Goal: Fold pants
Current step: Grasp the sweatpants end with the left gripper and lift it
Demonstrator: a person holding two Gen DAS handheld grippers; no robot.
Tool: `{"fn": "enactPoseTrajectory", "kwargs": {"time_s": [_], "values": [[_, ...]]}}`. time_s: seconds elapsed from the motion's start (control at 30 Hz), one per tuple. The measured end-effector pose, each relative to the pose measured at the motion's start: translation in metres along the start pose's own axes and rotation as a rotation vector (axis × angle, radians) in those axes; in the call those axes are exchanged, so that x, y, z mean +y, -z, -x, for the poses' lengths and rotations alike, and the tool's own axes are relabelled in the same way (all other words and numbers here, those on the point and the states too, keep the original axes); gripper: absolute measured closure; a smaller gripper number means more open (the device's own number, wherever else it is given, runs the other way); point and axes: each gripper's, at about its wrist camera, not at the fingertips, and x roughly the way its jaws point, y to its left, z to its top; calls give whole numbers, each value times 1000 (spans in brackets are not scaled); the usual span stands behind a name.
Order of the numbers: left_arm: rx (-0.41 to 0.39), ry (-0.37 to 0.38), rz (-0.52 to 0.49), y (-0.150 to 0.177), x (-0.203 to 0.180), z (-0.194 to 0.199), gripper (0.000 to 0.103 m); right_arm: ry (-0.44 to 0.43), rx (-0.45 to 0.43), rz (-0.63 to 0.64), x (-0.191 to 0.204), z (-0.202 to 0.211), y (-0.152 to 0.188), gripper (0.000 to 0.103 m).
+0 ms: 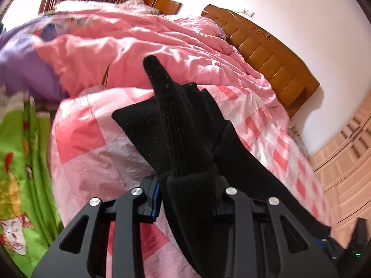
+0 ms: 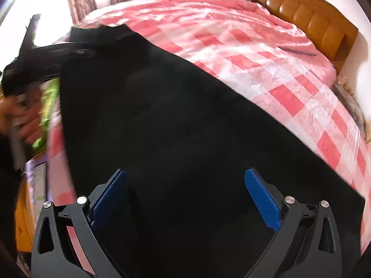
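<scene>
The black pants (image 2: 176, 120) lie stretched across the pink checked bedspread (image 2: 273, 69). My left gripper (image 1: 186, 199) is shut on a bunched end of the black pants (image 1: 176, 125) and holds it lifted above the bed, with fabric standing up past the fingers. In the right wrist view the left gripper (image 2: 34, 55) shows blurred at the far left, held in a hand, at the pants' far end. My right gripper (image 2: 185, 197) is open, its blue pads (image 2: 262, 199) spread wide just above the near part of the pants, holding nothing.
A crumpled pink duvet (image 1: 143, 37) and a purple cover (image 1: 25, 69) lie at the bed's far side. A green printed sheet (image 1: 20, 162) hangs at the left. A wooden headboard (image 1: 266, 51) runs along the right, with pale cabinets (image 1: 343, 157) beyond.
</scene>
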Motion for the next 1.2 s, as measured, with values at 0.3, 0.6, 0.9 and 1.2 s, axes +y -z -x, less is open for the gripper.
{"fn": "enactPoseTrajectory", "kwargs": {"time_s": [0.3,0.6,0.9,1.2], "values": [[-71,-76,-109,4,-29,19,72,6,-44,-51,-19,44,45,5],[-189,-105,-284,22,-88,62,72,-80,-85,-232,-57,64,87,5],[-301,-26,-619,114,-210,107,72,-200,-412,-659,-140,134,125,5],[-180,-1,-1132,251,-278,73,70,-194,-437,-860,-184,138,169,5]]}}
